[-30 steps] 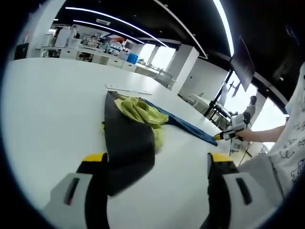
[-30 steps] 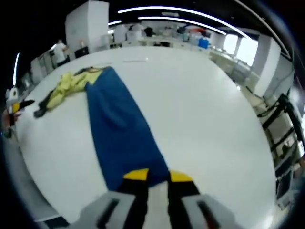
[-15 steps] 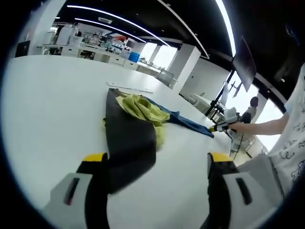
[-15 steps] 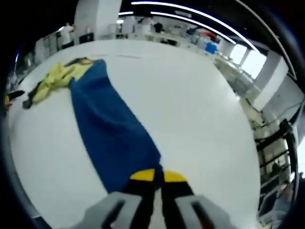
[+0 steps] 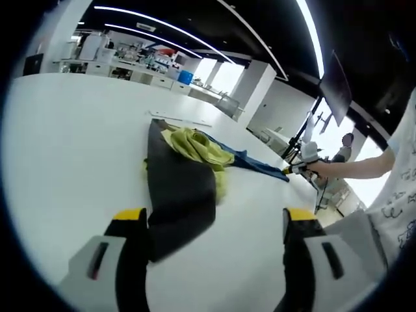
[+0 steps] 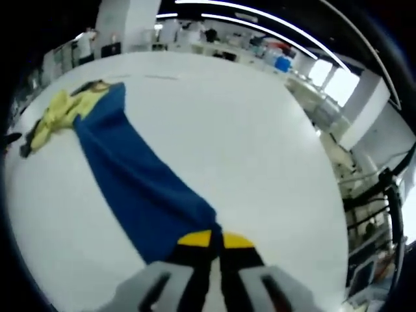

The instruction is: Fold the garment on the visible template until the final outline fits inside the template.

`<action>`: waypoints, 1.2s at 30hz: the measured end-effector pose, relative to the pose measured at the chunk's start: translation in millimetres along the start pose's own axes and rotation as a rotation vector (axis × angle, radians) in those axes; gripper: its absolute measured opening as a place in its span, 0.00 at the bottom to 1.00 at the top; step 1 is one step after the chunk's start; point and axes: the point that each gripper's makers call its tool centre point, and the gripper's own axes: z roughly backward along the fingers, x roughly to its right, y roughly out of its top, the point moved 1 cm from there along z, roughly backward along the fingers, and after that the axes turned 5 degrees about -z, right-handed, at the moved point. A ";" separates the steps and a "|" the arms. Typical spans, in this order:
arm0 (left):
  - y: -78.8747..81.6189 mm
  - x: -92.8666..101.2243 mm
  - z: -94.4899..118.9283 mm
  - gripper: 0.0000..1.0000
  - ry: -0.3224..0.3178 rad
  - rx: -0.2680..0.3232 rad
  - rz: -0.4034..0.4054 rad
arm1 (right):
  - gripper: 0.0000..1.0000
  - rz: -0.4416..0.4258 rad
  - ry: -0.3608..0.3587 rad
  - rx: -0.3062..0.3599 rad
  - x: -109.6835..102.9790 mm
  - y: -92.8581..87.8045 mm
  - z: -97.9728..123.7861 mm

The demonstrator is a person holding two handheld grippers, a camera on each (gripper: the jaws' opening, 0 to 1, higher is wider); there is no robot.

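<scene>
A garment lies on the white table (image 5: 65,143): a black part (image 5: 179,195), a crumpled yellow part (image 5: 195,148) and a long blue part (image 5: 250,162). In the left gripper view my left gripper (image 5: 214,218) stands open, with the black end lying between its jaws, close to the left one. My right gripper (image 6: 216,239) is shut on the end of the blue part (image 6: 130,182), which stretches away to the yellow part (image 6: 55,120). The right gripper (image 5: 296,169) also appears at the far right of the left gripper view. A thin pale strip (image 5: 179,119) lies beyond the garment.
A person's arm (image 5: 354,170) and white shirt (image 5: 396,195) are on the right. The table's edge (image 6: 325,169) curves past on the right, with railings beyond it. Benches and shelves (image 5: 117,62) stand far behind the table.
My right gripper has drawn the blue end farther from the yellow heap, pulling the blue part longer and narrower. The left gripper has hardly moved and stays open.
</scene>
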 end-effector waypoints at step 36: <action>-27.7 -43.1 22.9 0.43 0.171 -0.140 -0.156 | 0.68 0.088 0.116 0.174 -45.3 17.1 42.5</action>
